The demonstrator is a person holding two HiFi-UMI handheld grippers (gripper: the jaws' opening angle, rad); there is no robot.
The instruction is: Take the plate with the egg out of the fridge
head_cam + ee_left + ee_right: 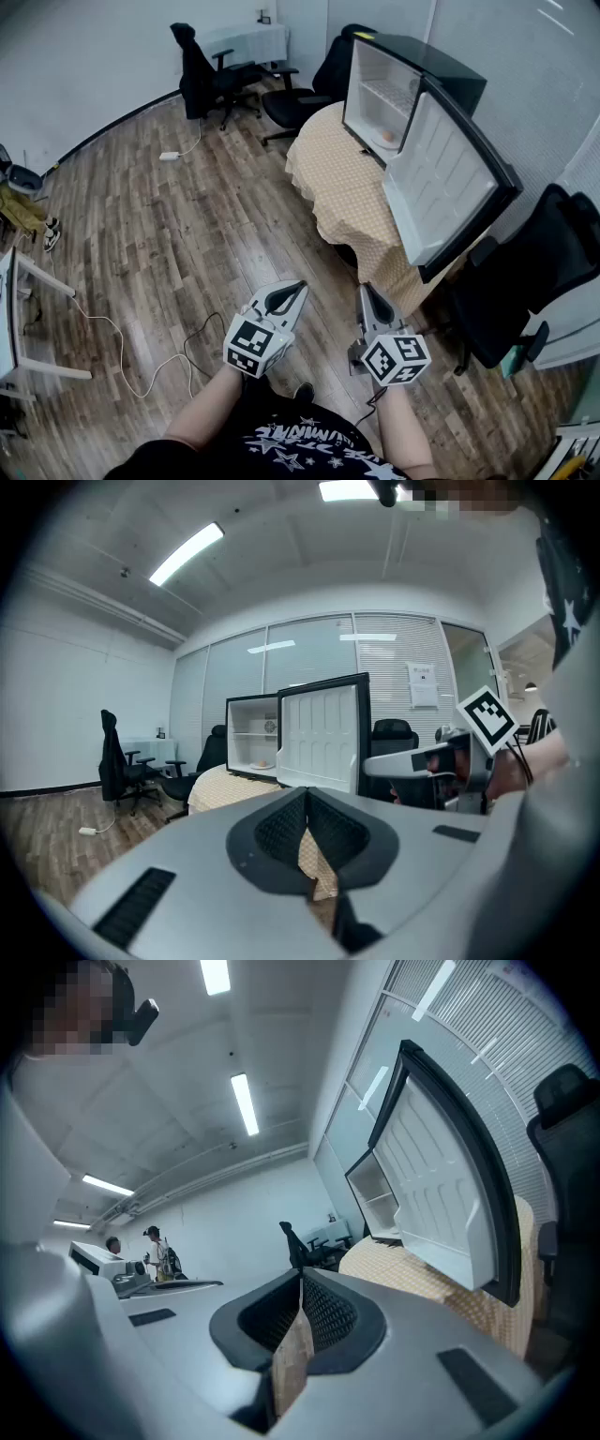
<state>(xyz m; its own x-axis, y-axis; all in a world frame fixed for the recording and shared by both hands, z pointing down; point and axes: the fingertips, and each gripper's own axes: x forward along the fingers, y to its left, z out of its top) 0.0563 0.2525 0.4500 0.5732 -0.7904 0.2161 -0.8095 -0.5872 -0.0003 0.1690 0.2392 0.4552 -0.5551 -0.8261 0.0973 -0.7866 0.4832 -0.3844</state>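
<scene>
— What is held by the left gripper (pixel 292 289)?

— Nothing. In its own view the jaws are seen closed tip to tip, and only patterned cloth shows through the gap lower down. Off to its left, a white cable (pixel 112 328) is laid across the floor.

— And the right gripper (pixel 365 292)?

— The same is shown there: the jaws are pressed together with nothing between them. The two tools are carried low and side by side, well short of the table (pixel 333 178).

— Where is the plate with the egg (pixel 387 137) to be found?

— Ahead of both grippers and a little to the right. It is set on the lower shelf of the fridge (pixel 441 66), which stands on the cloth-covered table. It is well apart from both tools and has not yet been reached.

— What could go wrong from here?

— Several things, it is judged. The jaws would have to be opened before the shelf is reached, or the plate would be pushed back instead of gripped. The door (pixel 441 173) is swung out ahead of the right gripper. It could be knocked by a reach from that side and swung towards the opening. A plate pinched at one rim by a narrow jaw could be tipped on the way out, and the egg rolled off. Further right of the door, a black chair (pixel 553 253) is parked close by, so little room is left on that side. The hanging cloth could also be caught by a low approach.
</scene>
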